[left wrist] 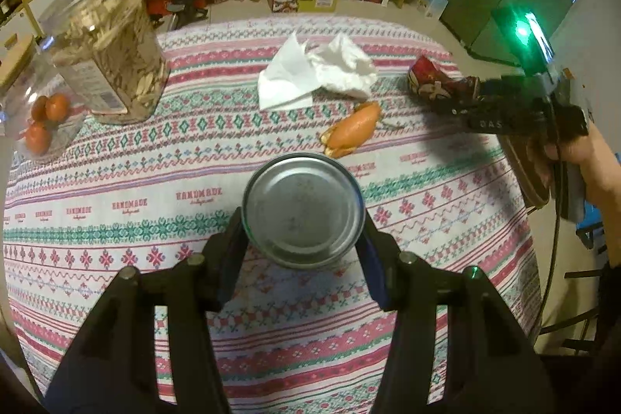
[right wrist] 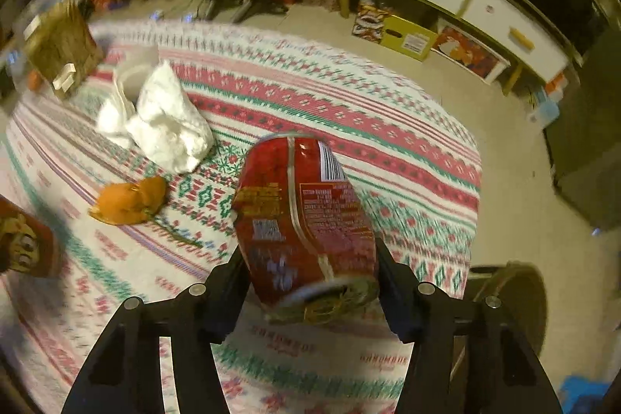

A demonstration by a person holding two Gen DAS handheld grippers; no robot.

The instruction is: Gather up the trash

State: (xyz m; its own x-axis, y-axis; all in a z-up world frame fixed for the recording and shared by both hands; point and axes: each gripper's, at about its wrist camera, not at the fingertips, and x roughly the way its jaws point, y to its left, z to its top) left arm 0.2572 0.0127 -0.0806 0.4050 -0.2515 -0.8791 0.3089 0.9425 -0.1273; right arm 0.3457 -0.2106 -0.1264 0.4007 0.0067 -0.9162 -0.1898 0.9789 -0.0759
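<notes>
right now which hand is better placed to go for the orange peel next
Neither is free: the left gripper holds a silver can, the right gripper a crushed red can. Once emptied, left looks better placed; the orange peel lies just beyond its can.

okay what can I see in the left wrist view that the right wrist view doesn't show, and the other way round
Only the left wrist view shows the silver can end-on, gripped by the left gripper, the clear bag of tomatoes, and the right gripper from outside.

Only the right wrist view shows the crushed red can's label and barcode, and its end between the right gripper's fingers.

Both show the crumpled white tissues, the orange peel, the glass jar, blurred in the right view, and the patterned tablecloth.
</notes>
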